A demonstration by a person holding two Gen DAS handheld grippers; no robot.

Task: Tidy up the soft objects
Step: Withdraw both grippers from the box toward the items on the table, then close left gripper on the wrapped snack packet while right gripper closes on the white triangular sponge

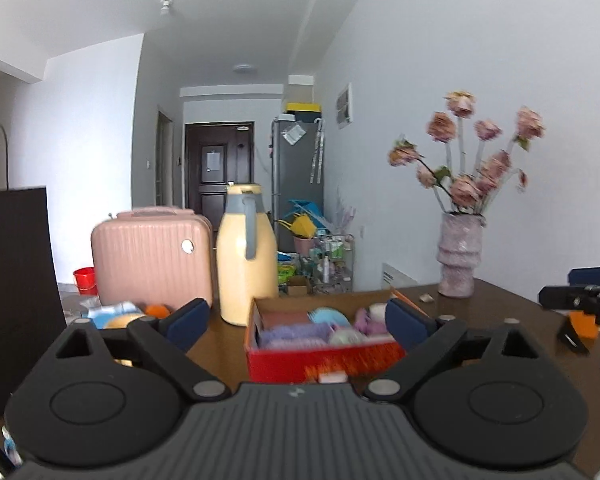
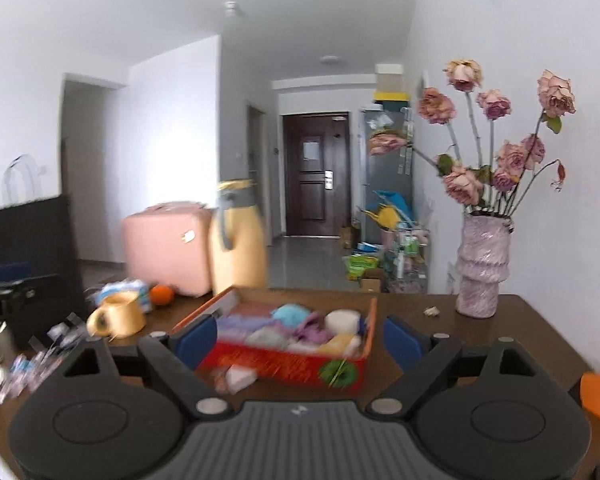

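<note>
Both my grippers hung wide open over the red box (image 1: 324, 356) of soft stuff.

The brown table (image 1: 496, 312) carried everything, and I'll place it all off that box. Behind it to the left stood the pink suitcase (image 1: 152, 256), then the cream thermos jug (image 1: 246, 256) just beside the box's back corner. Off to its right, well apart, was the pink vase (image 2: 482, 268) of dried roses. The box sat open, packed with pastel soft objects (image 2: 296, 326). My left gripper (image 1: 296, 320) and right gripper (image 2: 296, 338) both had their fingers spread, nothing pinched. The yellow mug (image 2: 118, 316) sat left of the box, an orange (image 2: 162, 294) behind it.
</note>
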